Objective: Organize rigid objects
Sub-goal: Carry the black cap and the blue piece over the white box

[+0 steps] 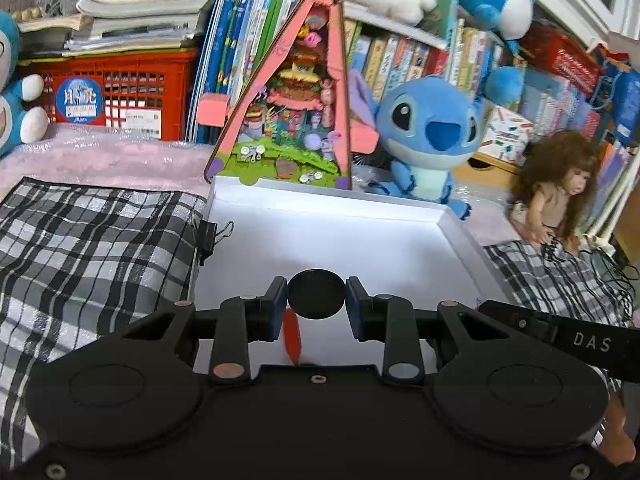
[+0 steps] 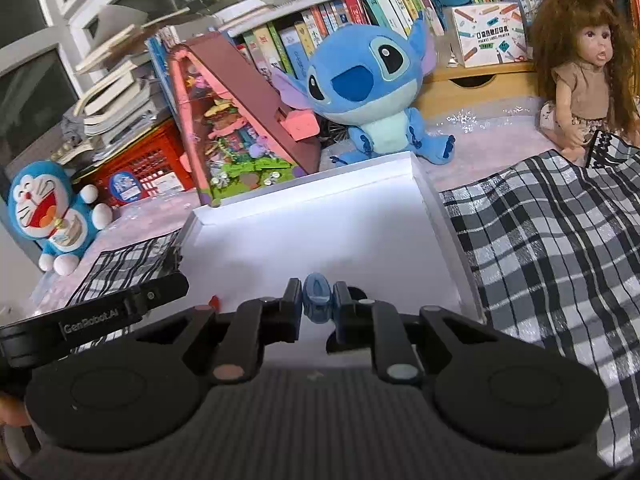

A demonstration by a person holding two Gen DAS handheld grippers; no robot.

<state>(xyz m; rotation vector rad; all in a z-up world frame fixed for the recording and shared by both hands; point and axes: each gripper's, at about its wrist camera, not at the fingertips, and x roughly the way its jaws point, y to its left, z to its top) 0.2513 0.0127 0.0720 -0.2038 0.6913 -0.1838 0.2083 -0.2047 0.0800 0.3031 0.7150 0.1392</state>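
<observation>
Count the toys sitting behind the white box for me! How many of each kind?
Blue plush toys with faces: 2, Stitch and Doraemon
Dolls: 1, the doll
Pink toy houses: 1, the house
Total: 4

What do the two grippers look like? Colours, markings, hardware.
Both are matte black. The left gripper has blue-edged pads, two round discs on its body, silver and copper pivot caps, and small screws. The right gripper is built the same; its body is ribbed. White lettering shows on each: "DAS" and "GenRobot.AI".
</observation>
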